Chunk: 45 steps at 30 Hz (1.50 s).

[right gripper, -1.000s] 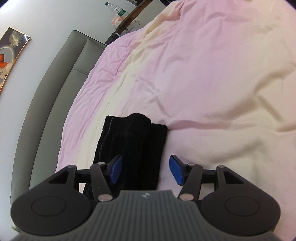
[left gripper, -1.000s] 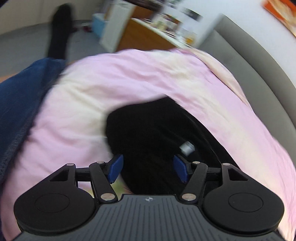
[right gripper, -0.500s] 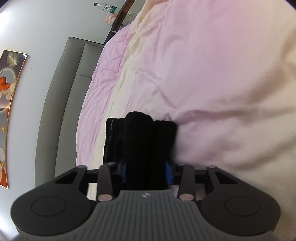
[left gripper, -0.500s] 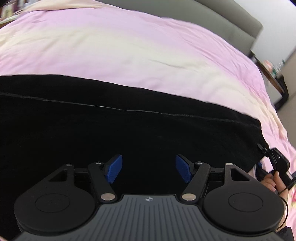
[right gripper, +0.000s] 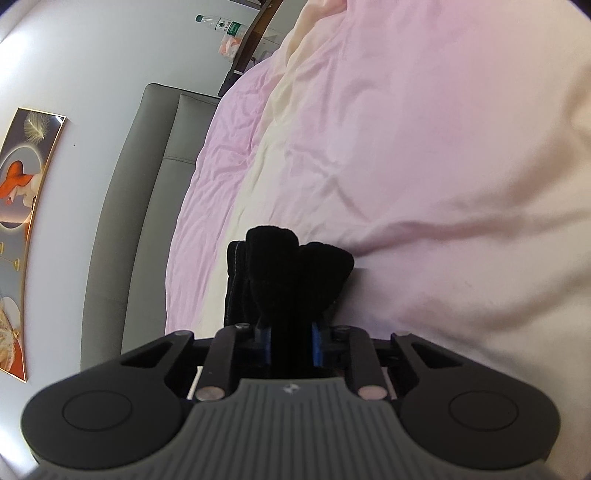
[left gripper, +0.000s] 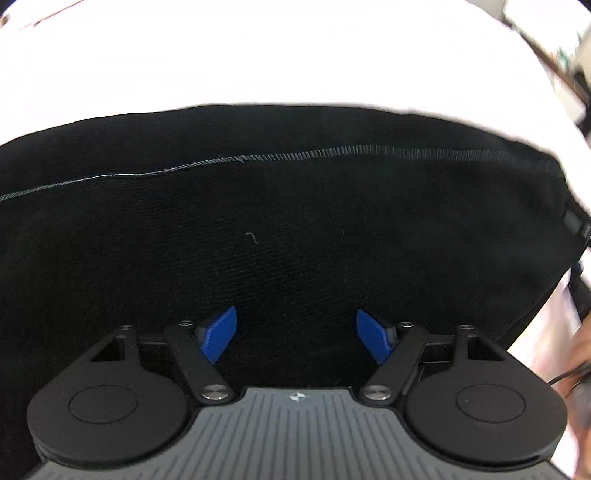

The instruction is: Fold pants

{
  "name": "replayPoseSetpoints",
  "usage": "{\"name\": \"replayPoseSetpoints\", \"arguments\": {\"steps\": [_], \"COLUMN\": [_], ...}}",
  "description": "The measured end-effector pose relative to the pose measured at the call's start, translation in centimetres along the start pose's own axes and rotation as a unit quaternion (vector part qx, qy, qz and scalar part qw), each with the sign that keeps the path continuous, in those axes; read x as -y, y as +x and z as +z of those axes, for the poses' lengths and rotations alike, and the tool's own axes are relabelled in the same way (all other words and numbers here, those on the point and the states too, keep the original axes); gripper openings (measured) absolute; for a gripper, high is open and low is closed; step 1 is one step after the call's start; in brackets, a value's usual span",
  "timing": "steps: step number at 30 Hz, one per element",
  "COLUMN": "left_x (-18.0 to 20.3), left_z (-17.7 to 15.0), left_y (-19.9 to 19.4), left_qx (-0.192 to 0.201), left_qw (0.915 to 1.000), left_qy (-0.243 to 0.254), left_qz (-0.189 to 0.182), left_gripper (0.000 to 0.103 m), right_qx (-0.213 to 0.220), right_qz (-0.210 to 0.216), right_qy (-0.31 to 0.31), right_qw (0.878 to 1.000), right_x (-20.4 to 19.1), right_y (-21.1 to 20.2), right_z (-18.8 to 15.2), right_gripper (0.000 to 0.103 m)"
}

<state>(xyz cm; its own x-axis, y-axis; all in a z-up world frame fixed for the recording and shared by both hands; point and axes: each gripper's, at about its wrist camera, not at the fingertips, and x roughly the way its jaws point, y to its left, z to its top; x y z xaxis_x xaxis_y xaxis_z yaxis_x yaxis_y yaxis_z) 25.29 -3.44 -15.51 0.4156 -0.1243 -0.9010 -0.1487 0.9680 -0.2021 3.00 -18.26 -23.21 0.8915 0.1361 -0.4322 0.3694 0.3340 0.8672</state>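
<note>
The black pants (left gripper: pixel 295 206) lie on the pink and cream bedspread (right gripper: pixel 406 147) and fill most of the left wrist view, with a stitched seam running across them. My left gripper (left gripper: pixel 295 336) is open, its blue pads (left gripper: pixel 218 334) just above the black cloth with nothing between them. In the right wrist view my right gripper (right gripper: pixel 291 341) is shut on a bunched end of the pants (right gripper: pixel 288 266), which rises in thick folds from between the fingers.
A grey padded headboard (right gripper: pixel 140 206) runs along the far side of the bed. A framed picture (right gripper: pixel 22 206) hangs on the white wall. A water bottle (right gripper: pixel 221 24) stands on a dark side table beyond the bed. The bedspread is overexposed in the left wrist view.
My right gripper closed on the folded end of the pants and stays shut. My left gripper swung over and came down close over the pants, staying open.
</note>
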Motion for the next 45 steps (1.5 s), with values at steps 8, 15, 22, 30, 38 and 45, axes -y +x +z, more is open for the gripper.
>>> {"name": "replayPoseSetpoints", "arguments": {"steps": [8,15,22,30,38,45], "left_x": [-8.3,-14.9,-17.4,-19.5,-20.5,-20.6], "left_z": [-3.2,-5.5,-8.2,-8.6,-9.2,-9.3], "left_y": [-4.6,-7.0,-9.7,-10.2,-12.0,-11.2], "left_qx": [0.025,0.041,0.058,0.05,0.045,0.03], "left_qw": [0.9937,0.9803,0.9719,0.9723,0.9711,0.962], "left_qy": [-0.107,-0.182,-0.218,-0.213,-0.2,-0.204], "left_qz": [-0.022,-0.067,-0.068,-0.082,-0.122,-0.179], "left_gripper": [0.079,0.079,0.079,0.079,0.083,0.087], "right_qx": [0.075,0.074,-0.132,-0.242,-0.187,-0.177], "right_qz": [0.034,0.181,0.206,0.199,0.169,0.039], "right_qy": [-0.217,-0.547,-0.728,-0.766,-0.642,-0.5], "right_qw": [0.973,0.814,0.64,0.561,0.724,0.847], "right_x": [-7.5,-15.3,-13.2,-13.0,-15.0,-13.4], "right_y": [-3.2,-7.8,-5.8,-7.0,-7.1,-3.0], "right_z": [-2.8,-15.7,-27.6,-29.1,-21.9,-15.0], "right_gripper": [0.013,0.013,0.015,0.045,0.042,0.041]}}
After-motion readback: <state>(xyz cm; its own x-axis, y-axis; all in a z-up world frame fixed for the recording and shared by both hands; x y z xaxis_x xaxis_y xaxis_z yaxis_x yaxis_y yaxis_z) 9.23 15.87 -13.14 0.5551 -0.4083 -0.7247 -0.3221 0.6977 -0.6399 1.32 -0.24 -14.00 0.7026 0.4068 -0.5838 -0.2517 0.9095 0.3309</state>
